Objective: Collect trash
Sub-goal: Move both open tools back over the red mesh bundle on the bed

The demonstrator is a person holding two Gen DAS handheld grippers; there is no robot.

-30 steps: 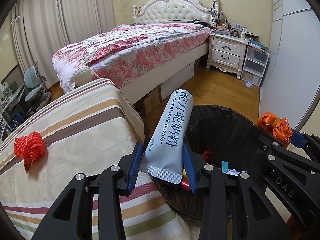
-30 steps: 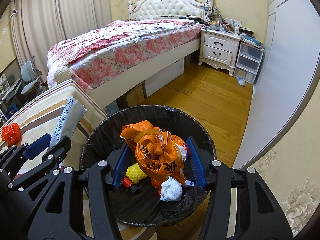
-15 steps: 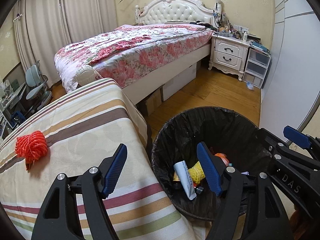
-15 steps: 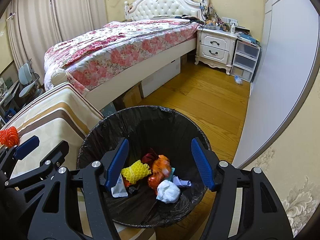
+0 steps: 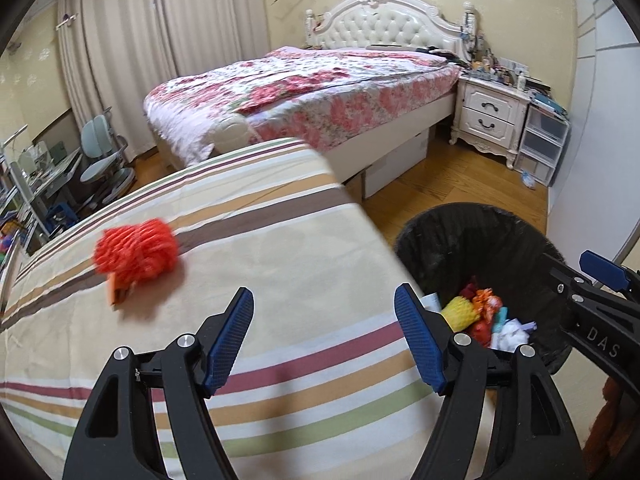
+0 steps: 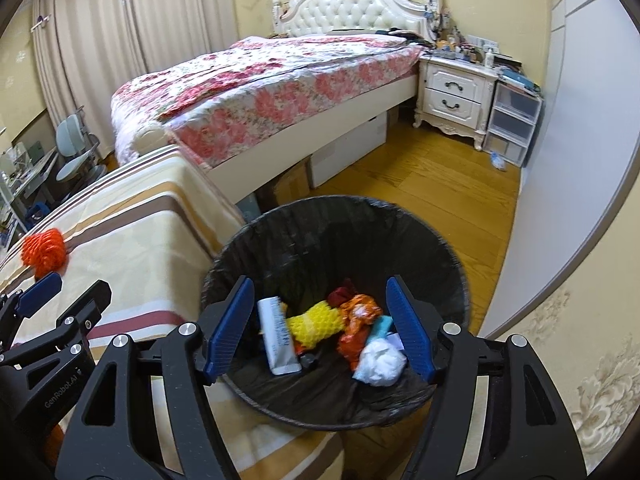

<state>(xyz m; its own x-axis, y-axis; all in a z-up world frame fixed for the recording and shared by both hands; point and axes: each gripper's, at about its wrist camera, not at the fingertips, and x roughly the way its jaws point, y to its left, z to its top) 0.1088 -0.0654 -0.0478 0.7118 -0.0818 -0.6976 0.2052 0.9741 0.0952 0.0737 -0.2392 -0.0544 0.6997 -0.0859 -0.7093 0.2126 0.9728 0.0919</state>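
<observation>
A black-lined trash bin (image 6: pixel 340 202) stands on the floor beside a striped bed cover (image 5: pixel 280 236). Inside it lie a grey-white powder sachet (image 6: pixel 278 336), a yellow foam net (image 6: pixel 316 322), a crumpled orange bag (image 6: pixel 358 320) and a white paper wad (image 6: pixel 380 362). My right gripper (image 6: pixel 320 280) hangs over the bin; its jaws are opening with nothing between them. An orange-red net ball (image 5: pixel 138 250) rests on the cover. My left gripper (image 5: pixel 323 292) is open and empty over the cover, the ball ahead to its left and the bin (image 5: pixel 480 220) to its right.
A bed with a floral quilt (image 5: pixel 320 88) lies beyond the striped cover. A white nightstand (image 5: pixel 492 116) and plastic drawers (image 5: pixel 544 148) stand at the far right. A desk chair (image 5: pixel 104 160) is at the left. Wooden floor (image 6: pixel 432 184) runs past the bin to a wall.
Both grippers opened. The sachet left my left gripper and the orange bag left my right one; both now lie in the bin. My left gripper swung left over the cover.
</observation>
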